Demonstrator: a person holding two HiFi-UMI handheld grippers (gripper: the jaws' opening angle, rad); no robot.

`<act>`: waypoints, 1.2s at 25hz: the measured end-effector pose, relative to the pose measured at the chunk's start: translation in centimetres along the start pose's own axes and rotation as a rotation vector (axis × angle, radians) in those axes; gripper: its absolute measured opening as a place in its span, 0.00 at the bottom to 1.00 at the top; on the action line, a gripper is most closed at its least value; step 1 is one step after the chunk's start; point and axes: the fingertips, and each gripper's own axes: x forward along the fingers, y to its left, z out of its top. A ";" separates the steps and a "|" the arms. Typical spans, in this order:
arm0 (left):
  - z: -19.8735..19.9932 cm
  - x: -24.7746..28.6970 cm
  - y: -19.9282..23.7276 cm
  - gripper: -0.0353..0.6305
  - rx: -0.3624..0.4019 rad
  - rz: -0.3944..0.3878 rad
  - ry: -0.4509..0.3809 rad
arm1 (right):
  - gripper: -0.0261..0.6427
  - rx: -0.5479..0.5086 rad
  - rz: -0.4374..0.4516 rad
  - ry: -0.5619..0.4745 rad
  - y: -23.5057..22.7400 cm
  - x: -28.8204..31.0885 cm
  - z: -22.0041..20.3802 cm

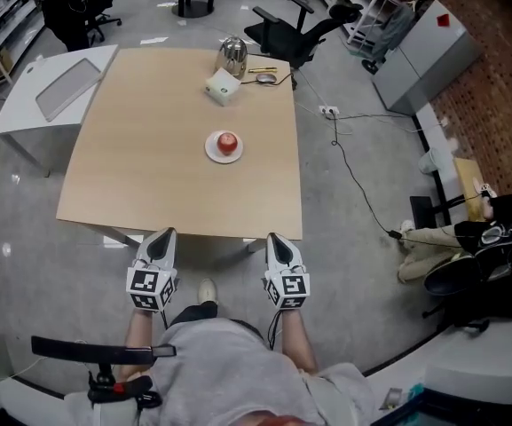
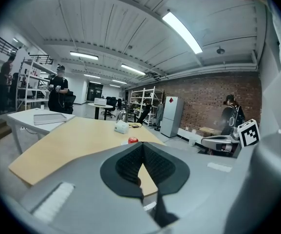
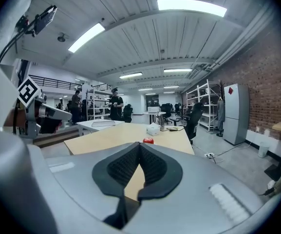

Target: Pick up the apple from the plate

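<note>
The left gripper [image 1: 164, 234] and the right gripper [image 1: 274, 238] hang low in the frame at the counter's [image 1: 140, 176] near edge, jaws together and empty, with the apple [image 1: 227, 142] on its plate [image 1: 211, 153] mid-counter, well apart from them.

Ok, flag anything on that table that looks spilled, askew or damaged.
Nothing stands out. The apple sits centred on its plate, and the white box merely lies at an angle to the table edge.

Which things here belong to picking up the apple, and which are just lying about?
Job: apple, plate, left gripper, right gripper.
Lying about: metal kettle, white box, grey tray, office chair.
</note>
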 end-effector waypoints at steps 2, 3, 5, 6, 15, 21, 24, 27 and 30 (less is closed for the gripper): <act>0.3 1.0 0.6 0.08 -0.002 -0.003 -0.001 | 0.05 -0.002 0.000 0.000 -0.2 1.1 0.3; 0.4 1.3 0.9 0.08 -0.003 -0.005 0.000 | 0.05 -0.003 0.000 0.000 -0.2 1.6 0.4; 0.6 1.9 1.5 0.08 -0.004 -0.007 0.001 | 0.05 -0.005 0.000 0.003 -0.2 2.5 0.7; 0.7 2.1 1.7 0.08 -0.005 -0.007 0.002 | 0.05 -0.004 0.001 0.004 -0.1 2.9 0.7; 0.5 2.6 4.2 0.08 -0.029 0.029 0.011 | 0.05 -0.016 0.035 0.016 0.8 6.0 1.1; -0.1 3.8 4.6 0.08 -0.044 0.070 0.025 | 0.05 -0.023 0.073 0.030 -0.2 8.4 0.8; -0.7 5.8 6.0 0.08 -0.047 0.082 0.031 | 0.05 -0.027 0.086 0.031 -0.8 11.3 0.2; -0.5 6.8 6.8 0.08 -0.051 0.097 0.047 | 0.05 -0.022 0.103 0.039 -1.1 13.2 0.4; 0.1 8.0 7.2 0.08 -0.061 0.109 0.058 | 0.05 -0.024 0.118 0.049 -1.7 15.1 0.7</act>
